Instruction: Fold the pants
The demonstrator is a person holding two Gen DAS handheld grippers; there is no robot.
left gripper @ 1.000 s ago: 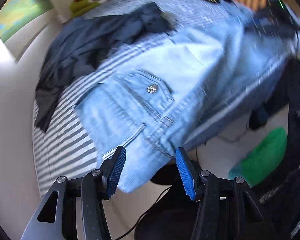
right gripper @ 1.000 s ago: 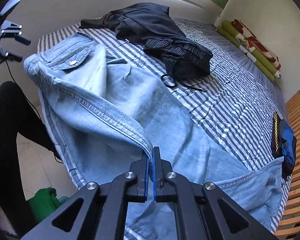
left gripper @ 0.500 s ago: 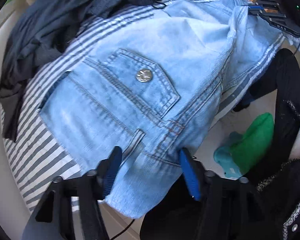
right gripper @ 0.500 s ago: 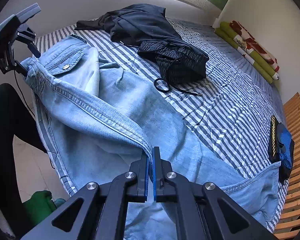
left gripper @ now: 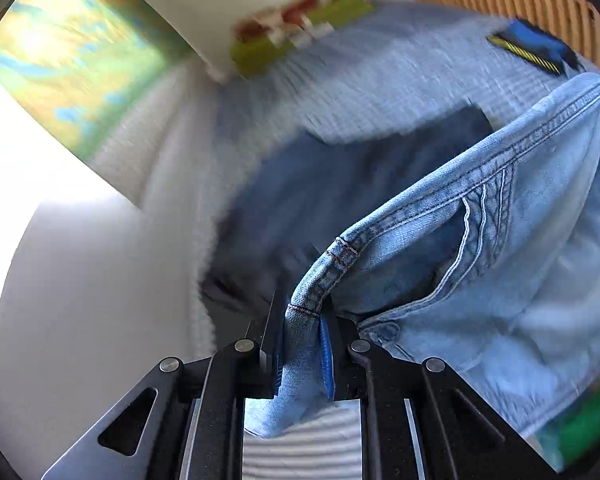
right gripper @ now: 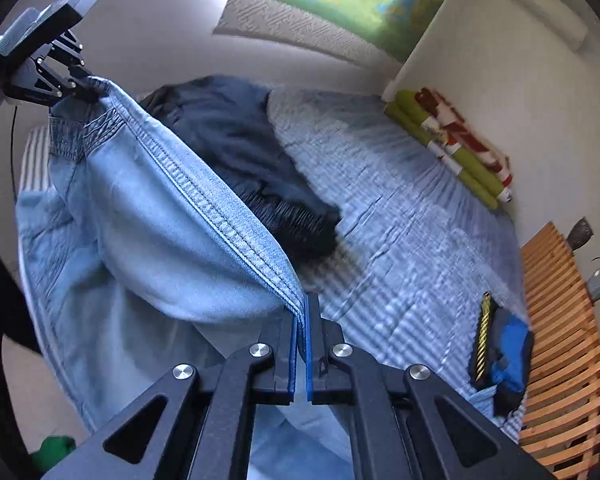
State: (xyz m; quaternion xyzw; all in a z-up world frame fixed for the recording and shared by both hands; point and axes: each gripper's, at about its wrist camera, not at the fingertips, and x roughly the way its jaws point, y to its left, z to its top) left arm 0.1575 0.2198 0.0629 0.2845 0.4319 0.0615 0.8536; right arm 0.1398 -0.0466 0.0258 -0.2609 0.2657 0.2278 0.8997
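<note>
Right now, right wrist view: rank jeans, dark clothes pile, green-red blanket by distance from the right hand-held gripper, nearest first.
1. Jeans: seam clamped in the right hand-held gripper, draped to the left.
2. Dark clothes pile: on the striped bed, beyond the jeans, centre.
3. Green-red blanket: against the far wall, upper right.

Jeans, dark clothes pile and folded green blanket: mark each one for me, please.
jeans (right gripper: 148,248), right wrist view, on the pale denim below the stitched seam.
dark clothes pile (right gripper: 236,140), right wrist view, on its navy top fabric.
folded green blanket (right gripper: 472,160), right wrist view, on its green edge.
</note>
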